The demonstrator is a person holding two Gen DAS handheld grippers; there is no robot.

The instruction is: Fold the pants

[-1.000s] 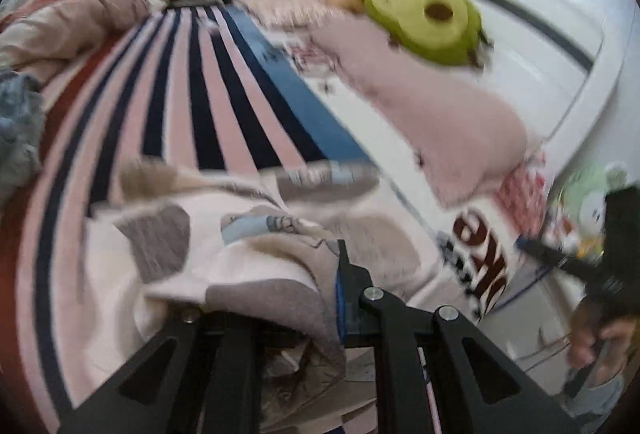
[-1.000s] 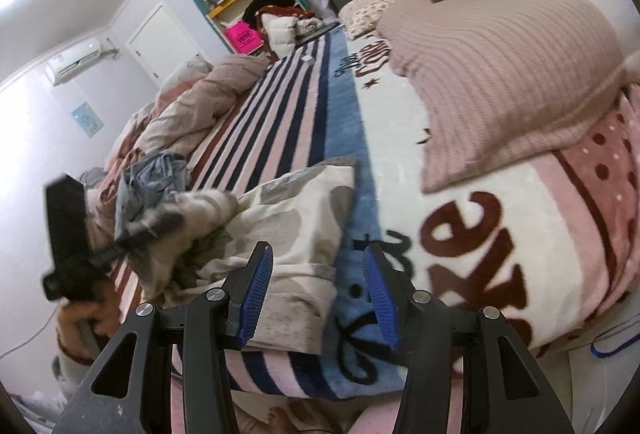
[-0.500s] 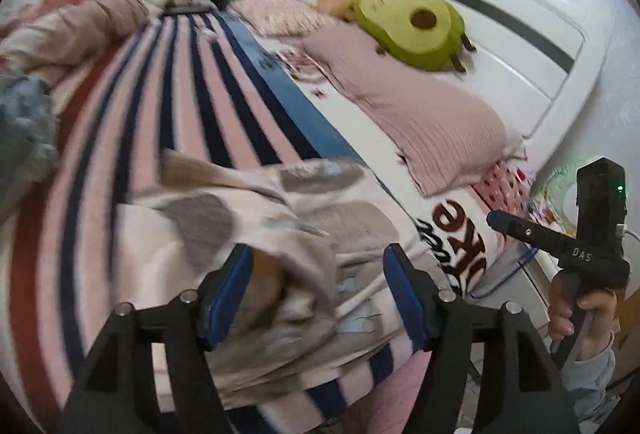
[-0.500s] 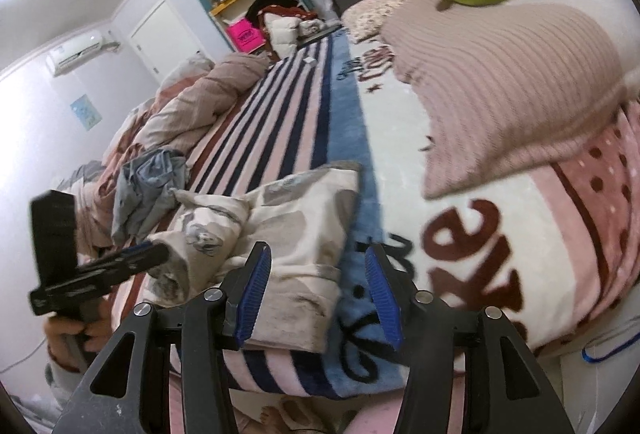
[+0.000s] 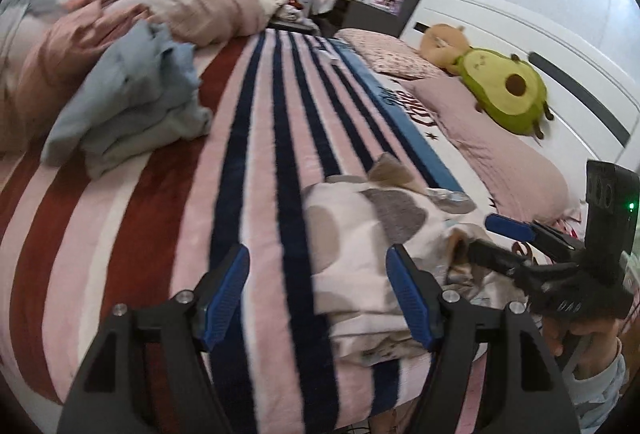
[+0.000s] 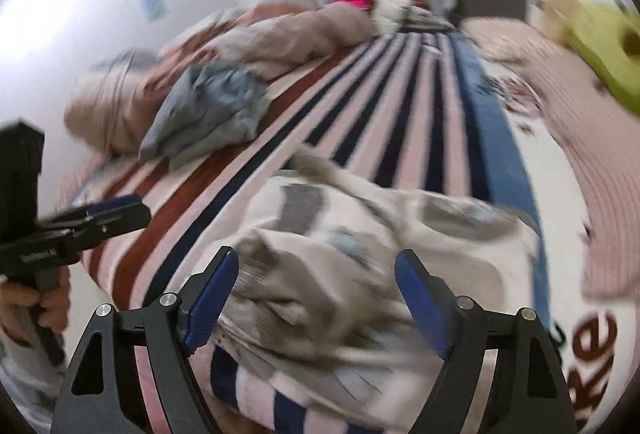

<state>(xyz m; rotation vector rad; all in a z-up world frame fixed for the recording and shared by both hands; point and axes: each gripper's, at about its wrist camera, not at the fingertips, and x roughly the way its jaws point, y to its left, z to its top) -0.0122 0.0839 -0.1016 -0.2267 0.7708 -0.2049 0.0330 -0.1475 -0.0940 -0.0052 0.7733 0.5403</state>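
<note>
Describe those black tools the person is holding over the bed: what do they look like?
Each is a black pistol-grip handle with two angular black fingers, silver bolts at the joints and ribbed blue pads. The right gripper carries a black box with a green light and small white lettering; the left gripper is lettered too. The right hand shows a pale blue sleeve.

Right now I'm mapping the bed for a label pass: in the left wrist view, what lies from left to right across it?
Crumpled blue garment → striped blanket → patterned pants → pink pillow → right gripper, at the right edge.
</note>
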